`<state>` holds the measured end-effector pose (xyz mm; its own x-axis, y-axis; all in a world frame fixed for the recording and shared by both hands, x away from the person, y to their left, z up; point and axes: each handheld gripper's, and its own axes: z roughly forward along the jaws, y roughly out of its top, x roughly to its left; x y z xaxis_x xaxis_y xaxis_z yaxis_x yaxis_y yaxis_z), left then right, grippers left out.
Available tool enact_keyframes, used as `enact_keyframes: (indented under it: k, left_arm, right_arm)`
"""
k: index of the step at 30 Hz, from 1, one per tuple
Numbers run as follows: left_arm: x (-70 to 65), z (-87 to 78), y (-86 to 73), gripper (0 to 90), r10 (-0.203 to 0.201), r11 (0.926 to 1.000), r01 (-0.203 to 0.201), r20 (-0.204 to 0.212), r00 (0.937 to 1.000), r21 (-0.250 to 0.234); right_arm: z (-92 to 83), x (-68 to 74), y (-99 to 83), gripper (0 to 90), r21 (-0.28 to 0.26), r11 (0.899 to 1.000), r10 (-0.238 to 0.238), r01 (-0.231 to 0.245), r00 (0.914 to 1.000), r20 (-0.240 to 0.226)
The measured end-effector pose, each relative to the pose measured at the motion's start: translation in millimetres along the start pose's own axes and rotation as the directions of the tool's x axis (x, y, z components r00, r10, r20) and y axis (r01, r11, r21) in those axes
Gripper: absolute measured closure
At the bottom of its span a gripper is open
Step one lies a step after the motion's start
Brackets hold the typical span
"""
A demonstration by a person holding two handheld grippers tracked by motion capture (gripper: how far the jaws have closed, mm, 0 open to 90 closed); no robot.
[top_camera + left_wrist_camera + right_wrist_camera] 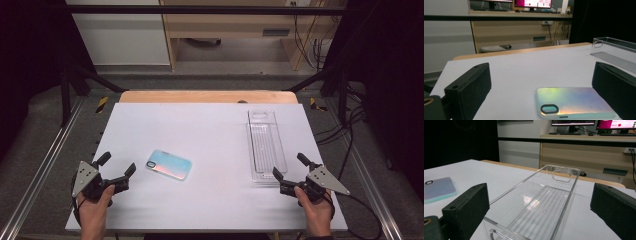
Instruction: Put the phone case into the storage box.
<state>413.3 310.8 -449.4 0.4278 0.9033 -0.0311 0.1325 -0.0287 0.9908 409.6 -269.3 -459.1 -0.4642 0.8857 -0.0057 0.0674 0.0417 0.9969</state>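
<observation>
We see an iridescent rectangular phone case [169, 164] shimmering pale blue, pink and orange, its camera cutout rimmed in black. Our long clear plastic tray [266, 144] is colourless with a ribbed floor. The flat table top [200, 130] is plain white, edged in light wood.

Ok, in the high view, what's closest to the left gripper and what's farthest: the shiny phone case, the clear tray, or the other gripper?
1. Phone case: just right of the left gripper.
2. Clear tray: on the table's right side.
3. Right gripper: far right, at the tray's near end.
</observation>
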Motion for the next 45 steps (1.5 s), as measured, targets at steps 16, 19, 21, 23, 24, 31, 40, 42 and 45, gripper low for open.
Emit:
enact_keyframes:
  k: [16, 19, 21, 23, 24, 31, 40, 42, 45]
  left_arm:
    - [-6.1, 36.6, 8.7, 17.2, 0.025, 0.9928, -0.025, 0.002, 0.9997, 0.117]
    - [-7.0, 50.5, 14.0, 21.6, 0.023, 0.9942, -0.023, 0.002, 0.9997, 0.105]
    - [-7.8, 60.3, 16.4, 25.1, 0.040, 0.9928, -0.040, 0.000, 0.9992, 0.113]
    - [-9.5, 68.8, 17.2, 30.3, 0.067, 0.9889, -0.065, -0.010, 0.9977, 0.133]
    - [-10.4, 72.6, 17.0, 32.9, 0.085, 0.9863, -0.082, -0.018, 0.9962, 0.143]
    - [-9.2, 79.1, 16.6, 60.9, 0.044, 0.9727, -0.035, -0.036, 0.9984, 0.229]
    - [-3.2, 77.7, 6.7, 84.2, 0.054, 0.9373, -0.037, -0.040, 0.9977, 0.347]
    - [-0.4, 77.0, 3.8, 85.9, 0.051, 0.9278, -0.029, -0.049, 0.9975, 0.372]
    - [3.9, 77.5, -0.7, 89.4, 0.039, 0.9123, -0.010, -0.062, 0.9973, 0.409]
  right_arm:
    - [-5.2, -5.1, 0.0, 2.3, -0.003, 1.000, 0.000, 0.000, 0.9988, 0.049]
    - [-6.0, -5.1, 0.4, 2.4, -0.003, 1.000, 0.001, -0.001, 0.9984, 0.056]
    - [-6.5, -5.3, 0.4, 2.4, -0.001, 1.000, -0.003, 0.003, 0.9983, 0.059]
    - [-6.7, -5.3, 0.2, 2.4, 0.001, 1.000, -0.003, 0.003, 0.9982, 0.060]
    - [-6.5, -5.0, 0.0, 2.4, 0.003, 1.000, -0.003, 0.003, 0.9982, 0.059]
    - [-5.5, -2.8, -1.7, 2.7, 0.024, 1.000, -0.012, 0.010, 0.9971, 0.076]
    - [-3.5, -0.3, -3.6, 2.8, 0.048, 0.999, -0.027, 0.023, 0.9967, 0.076]
    - [-3.3, 0.3, -3.9, 2.8, 0.054, 0.998, -0.034, 0.030, 0.9966, 0.075]
    - [-3.3, -0.4, -3.4, 2.8, 0.052, 0.998, -0.029, 0.025, 0.9968, 0.075]
